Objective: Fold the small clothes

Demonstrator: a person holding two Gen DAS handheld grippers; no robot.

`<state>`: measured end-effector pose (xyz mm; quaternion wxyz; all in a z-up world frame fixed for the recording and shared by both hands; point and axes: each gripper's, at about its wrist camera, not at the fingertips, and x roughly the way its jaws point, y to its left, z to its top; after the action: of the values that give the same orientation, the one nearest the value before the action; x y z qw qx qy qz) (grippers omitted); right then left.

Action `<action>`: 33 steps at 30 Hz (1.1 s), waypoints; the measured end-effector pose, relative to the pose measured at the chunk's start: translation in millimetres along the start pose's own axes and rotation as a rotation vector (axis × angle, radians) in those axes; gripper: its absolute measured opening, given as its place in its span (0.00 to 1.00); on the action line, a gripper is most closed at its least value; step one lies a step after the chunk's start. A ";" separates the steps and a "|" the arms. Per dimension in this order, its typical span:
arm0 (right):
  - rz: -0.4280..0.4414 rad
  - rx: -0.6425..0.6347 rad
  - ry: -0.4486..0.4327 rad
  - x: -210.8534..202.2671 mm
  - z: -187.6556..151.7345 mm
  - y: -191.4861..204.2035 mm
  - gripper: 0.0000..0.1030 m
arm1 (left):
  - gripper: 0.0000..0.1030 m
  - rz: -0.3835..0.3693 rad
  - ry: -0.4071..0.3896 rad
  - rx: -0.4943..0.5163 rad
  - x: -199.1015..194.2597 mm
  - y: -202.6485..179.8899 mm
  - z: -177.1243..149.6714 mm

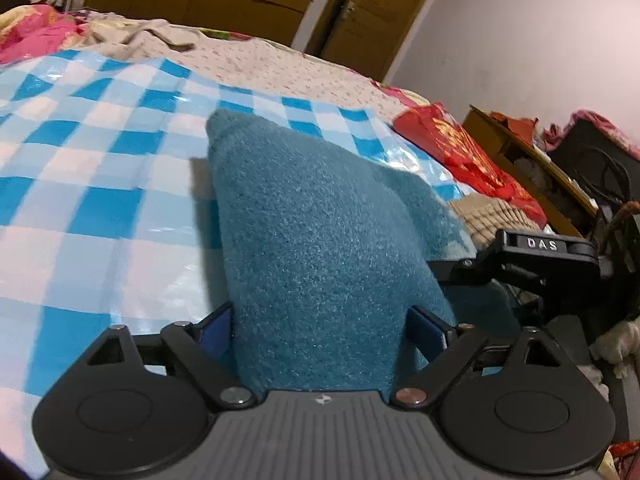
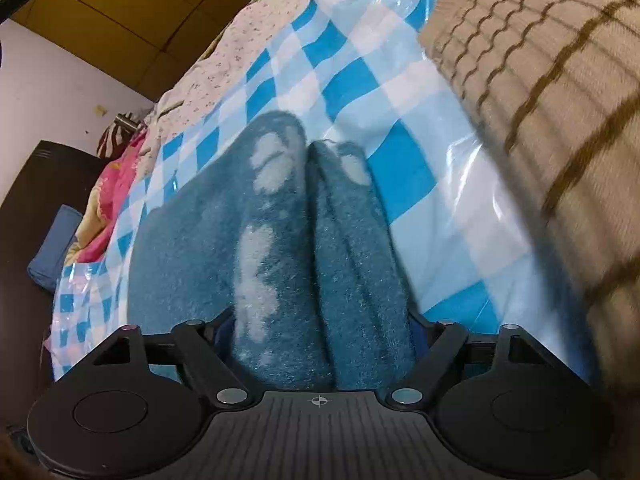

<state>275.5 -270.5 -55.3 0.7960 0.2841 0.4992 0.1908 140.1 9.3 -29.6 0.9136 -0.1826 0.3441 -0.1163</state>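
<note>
A fuzzy teal garment [image 1: 312,248] lies on the blue-and-white checked plastic sheet [image 1: 100,152] on the bed. My left gripper [image 1: 320,328] is shut on one end of it; the cloth bulges up between the blue pads and hides the fingertips. In the right wrist view the same teal garment [image 2: 304,264], with pale patches, is bunched into two folds. My right gripper [image 2: 320,332] is shut on it, fingertips hidden by cloth. The right gripper's body [image 1: 544,252] shows at the right of the left wrist view, at the garment's other end.
A beige knit with brown stripes [image 2: 540,92] lies on the sheet close to the right gripper, and shows in the left wrist view [image 1: 488,216]. A red bag [image 1: 468,160] lies beyond it. Pink bedding [image 1: 36,32] is at the far left. Cluttered furniture [image 1: 560,168] stands beside the bed.
</note>
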 end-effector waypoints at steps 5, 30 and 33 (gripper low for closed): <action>0.050 -0.014 0.030 23.3 -9.7 41.8 0.69 | 0.94 0.096 -0.052 -0.028 -28.2 34.4 14.5; -0.006 -0.514 -0.258 31.7 -64.1 208.0 0.70 | 0.91 0.405 -0.182 0.092 -89.9 103.9 57.1; 0.017 -0.596 -0.228 45.3 -75.5 221.6 0.59 | 0.91 0.406 -0.154 0.087 -84.0 99.2 47.5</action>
<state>222.4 -54.4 30.4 0.8934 0.0624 0.3265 0.3022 118.7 139.7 11.8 0.9488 -0.0782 0.2979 0.0696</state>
